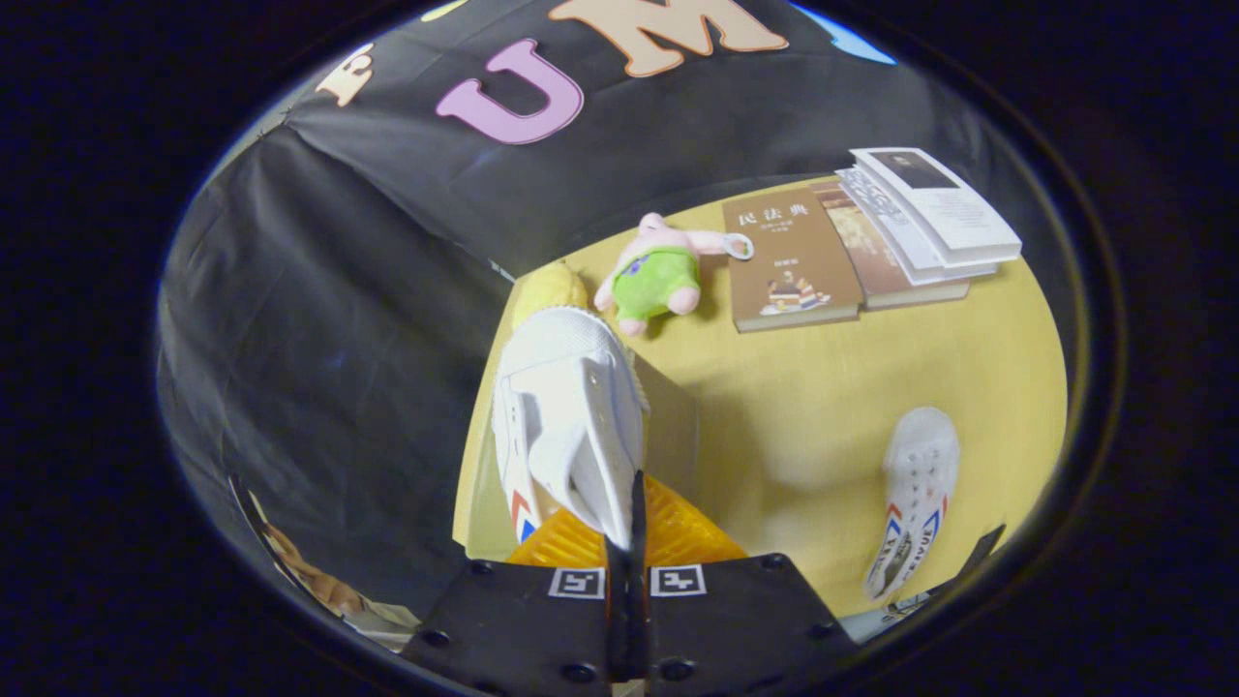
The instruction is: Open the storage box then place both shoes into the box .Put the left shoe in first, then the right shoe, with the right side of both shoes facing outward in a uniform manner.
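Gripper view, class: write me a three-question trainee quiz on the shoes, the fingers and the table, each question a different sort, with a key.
1. True or false: the fingers are closed on the white shoe, which is held above the table.
2. Multiple choice: the second white shoe lies
A) inside the box
B) on the table, off to the side of the fingers
C) on the books
3. Fill in: just beyond the held shoe's toe lies a pink plush toy in ____ shorts, beside the books.

Key: 1 true; 2 B; 3 green.
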Motion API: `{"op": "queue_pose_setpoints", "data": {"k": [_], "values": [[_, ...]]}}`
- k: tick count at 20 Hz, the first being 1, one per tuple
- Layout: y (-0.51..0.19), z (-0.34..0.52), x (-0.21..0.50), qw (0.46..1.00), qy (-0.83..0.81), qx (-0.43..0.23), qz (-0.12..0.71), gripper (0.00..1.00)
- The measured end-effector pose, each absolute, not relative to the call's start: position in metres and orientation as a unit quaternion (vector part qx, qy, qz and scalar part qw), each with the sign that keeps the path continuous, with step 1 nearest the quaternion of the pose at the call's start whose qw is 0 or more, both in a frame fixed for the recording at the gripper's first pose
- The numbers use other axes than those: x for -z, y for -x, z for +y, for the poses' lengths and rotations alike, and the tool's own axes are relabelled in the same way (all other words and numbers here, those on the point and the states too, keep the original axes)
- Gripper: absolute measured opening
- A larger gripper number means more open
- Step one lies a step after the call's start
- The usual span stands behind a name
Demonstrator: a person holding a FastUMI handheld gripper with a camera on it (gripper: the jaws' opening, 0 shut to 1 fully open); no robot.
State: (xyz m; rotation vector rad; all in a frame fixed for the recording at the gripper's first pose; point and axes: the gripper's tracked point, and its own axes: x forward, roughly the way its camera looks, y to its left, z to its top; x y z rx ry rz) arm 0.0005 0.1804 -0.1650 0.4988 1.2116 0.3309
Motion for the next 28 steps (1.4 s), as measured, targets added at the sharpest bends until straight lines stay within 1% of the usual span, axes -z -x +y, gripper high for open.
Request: {"op": "queue_pose_setpoints", "data": {"k": [7, 10, 16, 18, 22, 28], "values": [[-0.009, 0.256, 0.179, 0.783, -0.218, -0.167, 0.558, 0.03], [-0.009, 0.275, 0.201, 0.79, -0.193, -0.155, 0.561, 0.04], [0.004, 0.312, 0.247, 0.785, -0.164, -0.129, 0.584, 0.03], [0.004, 0.316, 0.264, 0.784, -0.156, -0.107, 0.591, 0.04], [0.0, 0.316, 0.275, 0.784, -0.165, -0.065, 0.594, 0.04], [0.012, 0.325, 0.274, 0.784, -0.151, -0.069, 0.599, 0.04]]}}
